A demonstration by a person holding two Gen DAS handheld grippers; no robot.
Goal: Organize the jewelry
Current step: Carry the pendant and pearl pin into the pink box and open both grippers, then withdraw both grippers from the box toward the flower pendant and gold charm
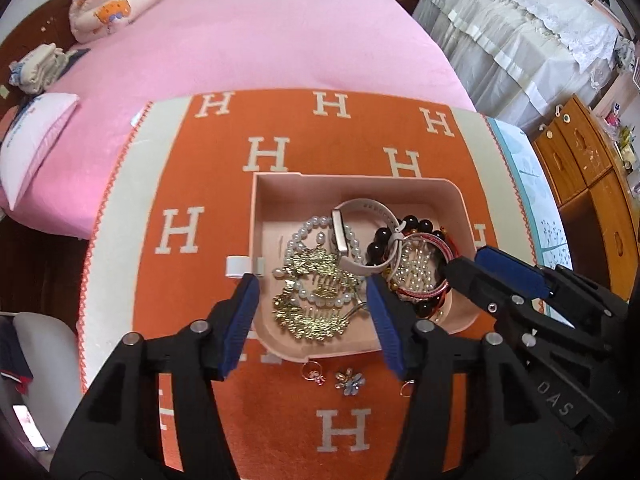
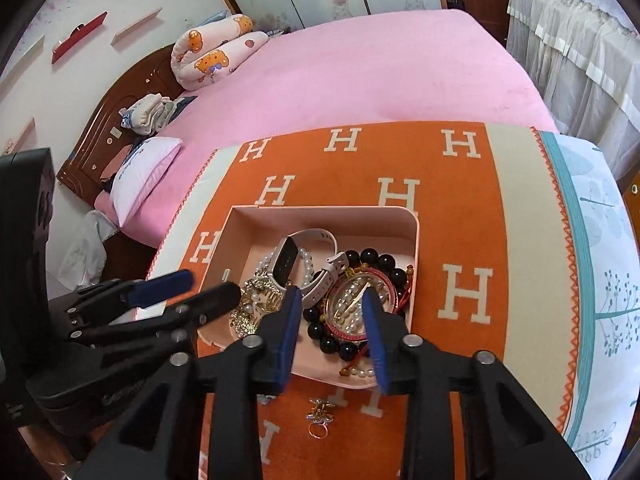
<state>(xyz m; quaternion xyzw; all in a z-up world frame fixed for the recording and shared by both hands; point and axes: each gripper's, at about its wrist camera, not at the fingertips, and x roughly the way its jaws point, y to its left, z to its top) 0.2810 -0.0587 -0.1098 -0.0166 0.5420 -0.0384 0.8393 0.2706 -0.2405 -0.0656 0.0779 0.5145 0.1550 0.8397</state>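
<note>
Left wrist view: pink tray [image 1: 440, 192] sits on orange H-pattern blanket [image 1: 192, 152], holding watch [image 1: 362, 232], pearl strands [image 1: 310, 226], gold hair combs [image 1: 316, 312], dark bead bracelet [image 1: 412, 226]. Flower brooch [image 1: 351, 381] and ring earring [image 1: 313, 372] lie on blanket at tray's 6 o'clock. Left gripper [image 1: 312, 320] spread, empty, over tray's near edge. Right gripper [image 2: 332, 328] spread, empty, above bead bracelet. Pink bed [image 1: 260, 32] at 12 o'clock.

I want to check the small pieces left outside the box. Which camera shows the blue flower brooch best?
The left wrist view: the blue flower brooch lies unobstructed on the orange cloth in front of the pink box. In the right wrist view, only a small flower piece shows there, its colour unclear.
</note>
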